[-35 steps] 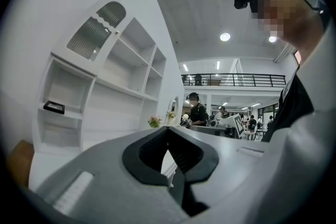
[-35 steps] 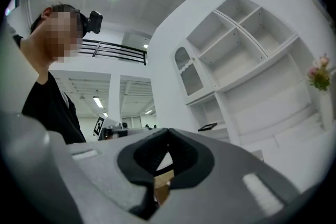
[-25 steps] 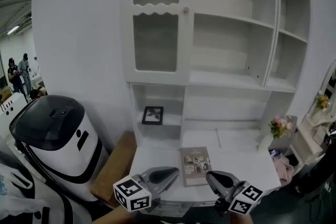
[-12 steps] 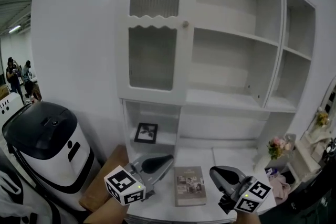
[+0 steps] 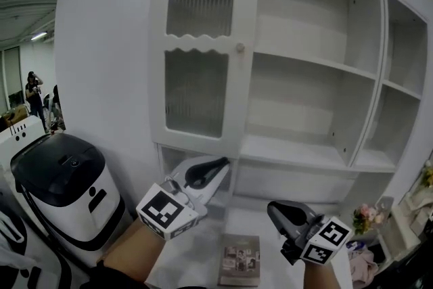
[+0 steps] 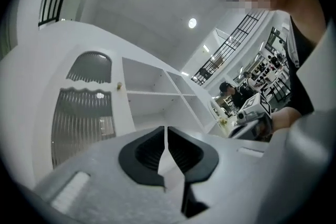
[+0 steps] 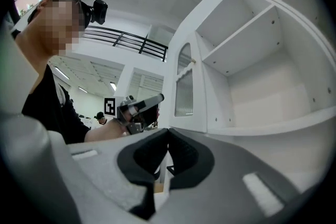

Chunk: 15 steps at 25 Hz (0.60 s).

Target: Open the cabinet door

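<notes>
The white cabinet door (image 5: 203, 51) has ribbed glass panels, an arched one above a wavy-topped one, and stands closed. Its small round knob (image 5: 239, 47) sits on the right edge. My left gripper (image 5: 220, 164) is shut with nothing in it and points up at the door's lower right corner, well below the knob. The left gripper view shows the door (image 6: 84, 113) and knob (image 6: 119, 85) above its shut jaws (image 6: 166, 136). My right gripper (image 5: 274, 210) hangs lower and to the right, also shut and empty. Its own view (image 7: 168, 139) shows the door (image 7: 184, 86) edge-on.
Open white shelves (image 5: 311, 112) fill the cabinet right of the door. A book (image 5: 239, 259) lies on the desk top below. A white appliance with a black lid (image 5: 61, 179) stands at the left. Flowers (image 5: 369, 215) sit at the lower right.
Both grippers have risen from near the desk top towards the cabinet; the left rose further and rolled. The head view has tilted up, so the door looks larger.
</notes>
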Tool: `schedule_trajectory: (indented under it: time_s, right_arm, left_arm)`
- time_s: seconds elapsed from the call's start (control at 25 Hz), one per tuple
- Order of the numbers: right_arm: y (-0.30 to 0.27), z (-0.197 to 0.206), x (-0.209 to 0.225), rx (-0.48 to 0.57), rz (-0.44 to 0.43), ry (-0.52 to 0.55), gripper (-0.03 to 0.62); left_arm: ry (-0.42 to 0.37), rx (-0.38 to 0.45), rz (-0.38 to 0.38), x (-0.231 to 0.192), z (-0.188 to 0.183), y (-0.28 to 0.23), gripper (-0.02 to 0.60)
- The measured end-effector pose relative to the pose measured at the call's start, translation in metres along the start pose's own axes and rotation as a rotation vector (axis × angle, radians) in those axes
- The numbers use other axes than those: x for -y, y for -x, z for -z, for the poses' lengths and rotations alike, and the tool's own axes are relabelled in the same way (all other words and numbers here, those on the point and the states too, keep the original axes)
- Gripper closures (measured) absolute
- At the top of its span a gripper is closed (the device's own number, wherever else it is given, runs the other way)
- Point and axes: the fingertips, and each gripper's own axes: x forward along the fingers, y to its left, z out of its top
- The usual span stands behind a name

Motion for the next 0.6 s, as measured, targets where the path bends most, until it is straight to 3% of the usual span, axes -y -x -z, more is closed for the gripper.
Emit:
schedule_trajectory:
  time_s: [0.48,0.6]
  right_arm:
    - [-0.024,-0.005,0.029,-0.012,-0.078,0.063,0.592]
    - [-0.026,-0.006,0.032,-0.021,-0.091,0.075,0.592]
  left_arm:
    - [-0.311,0.034,-0.028,-0.052,-0.061,-0.071,0.552]
    - [-0.346,0.039,-0.067,-0.071,-0.072,-0.087,0.46]
